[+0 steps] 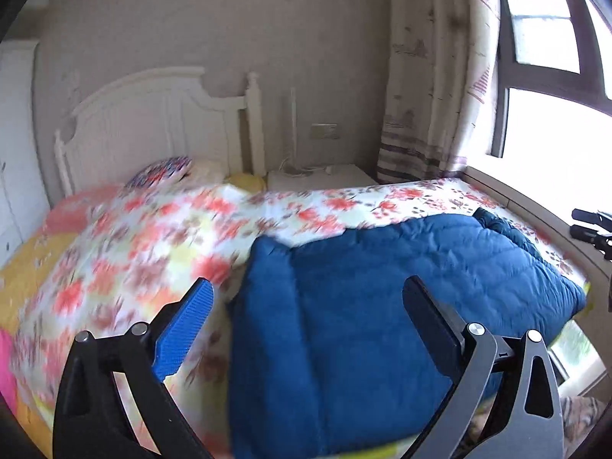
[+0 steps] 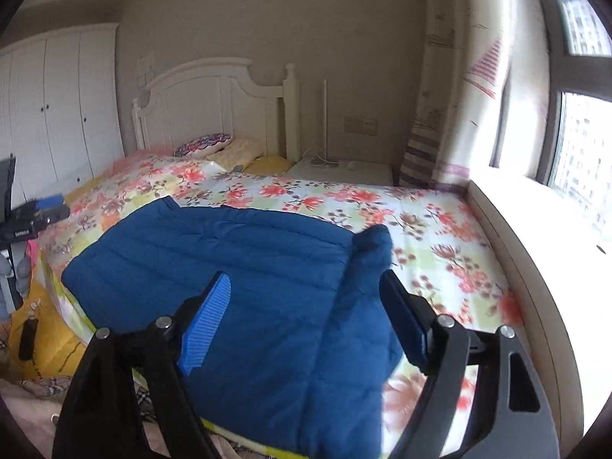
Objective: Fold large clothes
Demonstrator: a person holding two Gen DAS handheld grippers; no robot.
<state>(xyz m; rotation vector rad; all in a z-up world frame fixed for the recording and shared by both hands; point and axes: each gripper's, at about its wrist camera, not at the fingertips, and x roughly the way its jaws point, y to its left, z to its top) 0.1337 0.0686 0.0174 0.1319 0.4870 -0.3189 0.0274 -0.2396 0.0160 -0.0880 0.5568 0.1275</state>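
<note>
Blue quilted jacket [image 1: 382, 306] lies flat on the bed's floral bedspread [image 1: 153, 237], at the foot end, far from the white headboard [image 1: 160, 122]. In the right wrist view the jacket [image 2: 237, 267] looks folded into a rough rectangle, with one sleeve or side flap [image 2: 371, 252] doubled along the edge nearer the window sill [image 2: 535, 229]. Padded stitch lines run across it. One edge of the jacket hangs slightly over the bed's foot edge.

Left gripper [image 1: 306, 306]: jaws spread wide, nothing between the pads, hovering above the jacket, not touching it. Blue ribbed pad [image 1: 187, 329] shows on the one finger, the other finger is dark.

Right gripper [image 2: 306, 306]: jaws also spread, nothing pinched, above the jacket on the side nearer the window sill, clear of the fabric. Its tip also shows at the right edge of the left wrist view [image 1: 593, 229], apart from the jacket.

Toward the headboard from the jacket: patterned pillow [image 2: 202, 143], a pale cushion beside it. Nightstand [image 2: 344, 170] sits beside the headboard, curtain [image 2: 459, 95] just past it by the window. White wardrobe [image 2: 61, 107] stands on the headboard's other side. Left wrist view is motion-blurred on the bedspread.
</note>
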